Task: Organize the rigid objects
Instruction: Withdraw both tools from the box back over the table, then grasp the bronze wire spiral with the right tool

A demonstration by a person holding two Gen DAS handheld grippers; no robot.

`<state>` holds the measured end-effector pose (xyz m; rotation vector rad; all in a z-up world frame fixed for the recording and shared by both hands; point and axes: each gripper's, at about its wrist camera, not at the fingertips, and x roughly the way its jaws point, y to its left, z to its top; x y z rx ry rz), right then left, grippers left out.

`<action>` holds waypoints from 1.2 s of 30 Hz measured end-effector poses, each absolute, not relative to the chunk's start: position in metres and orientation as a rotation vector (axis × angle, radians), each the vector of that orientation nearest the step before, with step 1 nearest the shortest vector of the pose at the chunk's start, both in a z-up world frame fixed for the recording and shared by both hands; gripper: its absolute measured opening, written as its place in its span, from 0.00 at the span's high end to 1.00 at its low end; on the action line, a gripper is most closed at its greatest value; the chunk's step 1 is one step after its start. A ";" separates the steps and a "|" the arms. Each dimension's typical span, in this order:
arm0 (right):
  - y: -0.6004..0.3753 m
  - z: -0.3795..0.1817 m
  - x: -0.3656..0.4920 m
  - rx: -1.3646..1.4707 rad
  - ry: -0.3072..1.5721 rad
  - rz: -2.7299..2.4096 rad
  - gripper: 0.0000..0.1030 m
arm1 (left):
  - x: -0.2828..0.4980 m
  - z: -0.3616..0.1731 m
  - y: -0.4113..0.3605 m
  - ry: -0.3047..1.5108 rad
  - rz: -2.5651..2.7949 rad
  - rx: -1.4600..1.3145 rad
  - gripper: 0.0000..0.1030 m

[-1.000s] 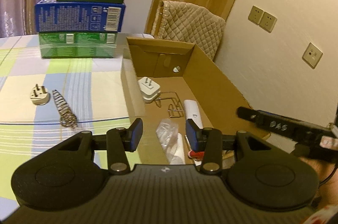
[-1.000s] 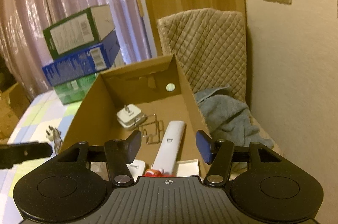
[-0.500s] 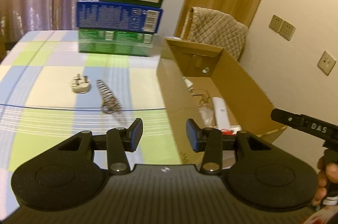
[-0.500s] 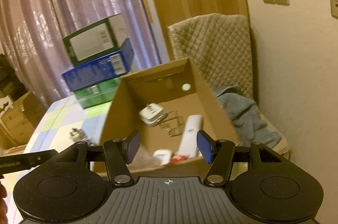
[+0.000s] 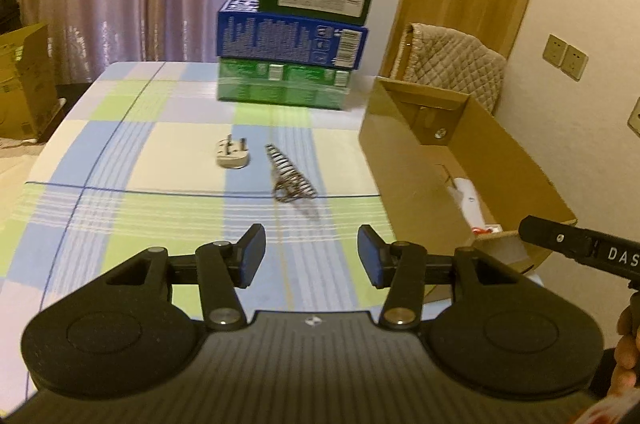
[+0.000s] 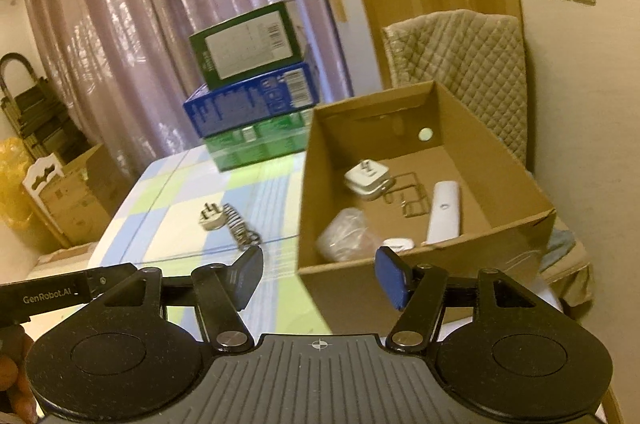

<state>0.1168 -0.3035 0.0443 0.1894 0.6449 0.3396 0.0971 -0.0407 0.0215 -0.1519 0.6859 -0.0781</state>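
A white plug adapter (image 5: 233,153) and a metal coil spring (image 5: 290,177) lie on the checked tablecloth (image 5: 120,159), left of an open cardboard box (image 5: 516,167). Both also show in the right wrist view, the adapter (image 6: 211,219) beside the spring (image 6: 240,230). The box (image 6: 500,191) holds a white charger (image 6: 366,179), a wire clip (image 6: 408,193), a white remote (image 6: 443,212) and a clear bag (image 6: 346,236). My left gripper (image 5: 311,261) is open and empty, above the cloth in front of the spring. My right gripper (image 6: 319,276) is open and empty, before the box's near wall.
Three stacked cartons, green, blue and dark green (image 5: 292,51), stand at the table's far side. A quilted chair (image 5: 452,63) is behind the box. Cardboard boxes (image 6: 76,195) sit on the floor at left. A wall runs along the right.
Both grippers have pulled back from over the box. The left has swung left to face the adapter and spring on the cloth. Both stay open.
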 end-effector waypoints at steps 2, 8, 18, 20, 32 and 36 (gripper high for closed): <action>-0.297 0.044 0.114 0.177 0.648 0.349 0.41 | 0.093 0.020 -0.034 0.688 -0.070 -0.155 0.53; -0.276 0.041 0.108 0.136 0.655 0.380 0.40 | 0.084 0.016 -0.011 0.677 -0.047 -0.165 0.28; -0.227 0.028 0.116 0.046 0.660 0.446 0.36 | 0.097 0.010 0.030 0.673 0.021 -0.132 0.13; -0.218 0.024 0.121 0.032 0.662 0.457 0.36 | 0.103 0.008 0.037 0.673 0.031 -0.123 0.11; -0.169 -0.001 0.160 -0.052 0.662 0.492 0.35 | 0.147 -0.019 0.071 0.700 0.043 -0.116 0.08; -0.158 -0.009 0.177 -0.083 0.649 0.488 0.35 | 0.165 -0.028 0.080 0.686 0.041 -0.105 0.08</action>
